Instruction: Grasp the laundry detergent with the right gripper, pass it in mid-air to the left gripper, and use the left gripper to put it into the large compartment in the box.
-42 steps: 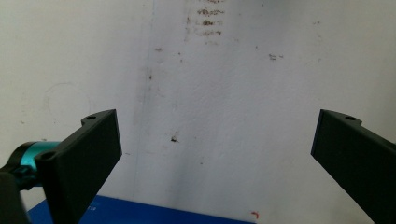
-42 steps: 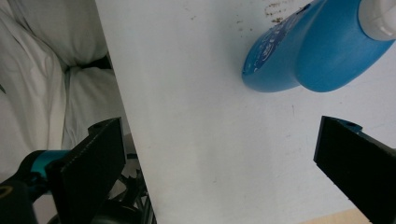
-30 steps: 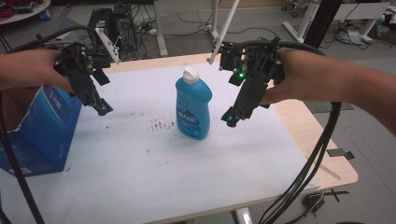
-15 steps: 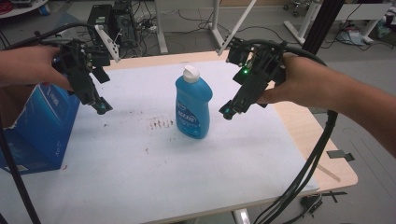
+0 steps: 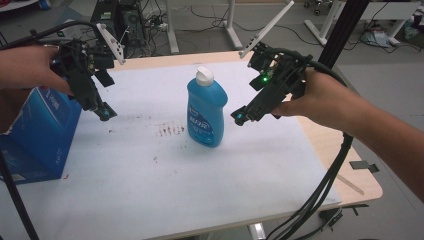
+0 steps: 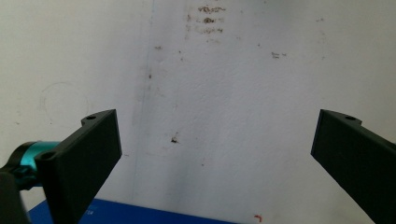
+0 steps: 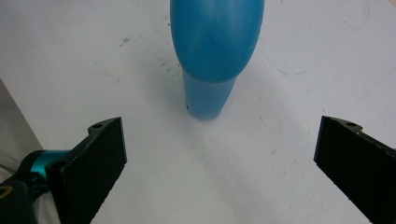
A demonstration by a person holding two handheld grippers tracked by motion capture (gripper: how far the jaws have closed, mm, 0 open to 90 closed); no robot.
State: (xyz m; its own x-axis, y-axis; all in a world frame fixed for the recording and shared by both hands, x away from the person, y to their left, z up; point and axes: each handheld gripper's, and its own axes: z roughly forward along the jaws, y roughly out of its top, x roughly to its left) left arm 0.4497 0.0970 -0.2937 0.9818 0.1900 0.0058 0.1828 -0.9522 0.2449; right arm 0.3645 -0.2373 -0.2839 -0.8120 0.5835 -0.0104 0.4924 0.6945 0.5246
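1. Centrally on the white-covered wooden counter (image 5: 150, 200) stands an upright, glossy blue plastic dish-soap bottle (image 5: 205, 112) with a white cap; its label print is too small to read.
2. Just beside it hovers the right gripper (image 5: 240, 117), black fingers spread wide apart, holding nothing.
3. Near the counter's left edge, the left gripper (image 5: 105, 114) gapes equally above a blue cardboard box (image 5: 37, 135).
4. Brown stains (image 5: 169, 130) mark the matte cover; desks and cables crowd the room behind.
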